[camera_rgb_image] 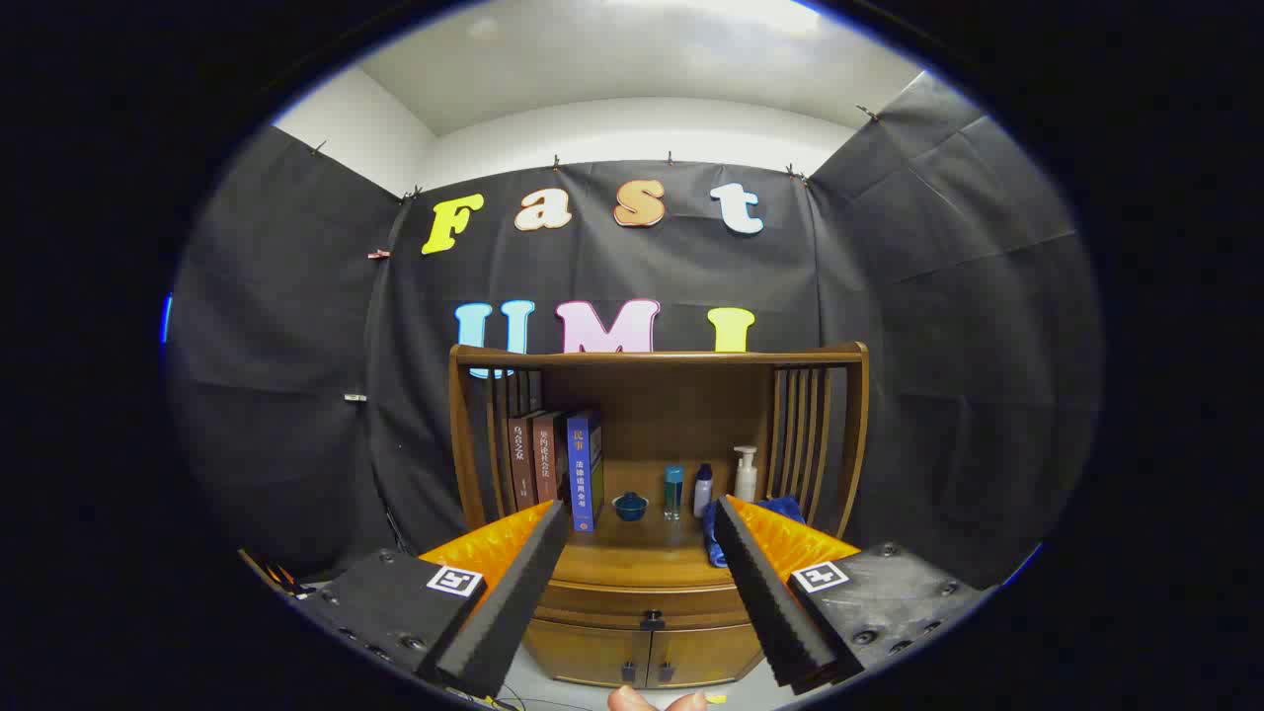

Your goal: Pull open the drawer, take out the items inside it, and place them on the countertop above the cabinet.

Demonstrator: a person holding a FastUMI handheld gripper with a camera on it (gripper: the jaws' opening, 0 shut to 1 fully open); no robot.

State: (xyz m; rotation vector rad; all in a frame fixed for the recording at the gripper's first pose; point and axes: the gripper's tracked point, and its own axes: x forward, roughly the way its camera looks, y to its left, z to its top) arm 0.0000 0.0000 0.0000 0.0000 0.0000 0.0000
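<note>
A wooden cabinet (647,592) stands ahead of me against the black cloth wall. Its drawer (647,604) sits shut under the countertop (642,563), with a small dark knob (651,620) at its middle. My gripper (642,518) is open, its two black foam fingers (518,592) spread wide, with nothing between them. The fingers hang in front of the cabinet, some way off from it, and frame the countertop and drawer between them. The drawer's contents are hidden.
On the countertop stand several books (553,459), a blue bowl (630,507), a teal bottle (672,492), a small dark-capped bottle (702,490), a white pump bottle (746,474) and a blue cloth (716,538). Two lower doors (647,657) sit under the drawer. A fingertip (632,699) shows below.
</note>
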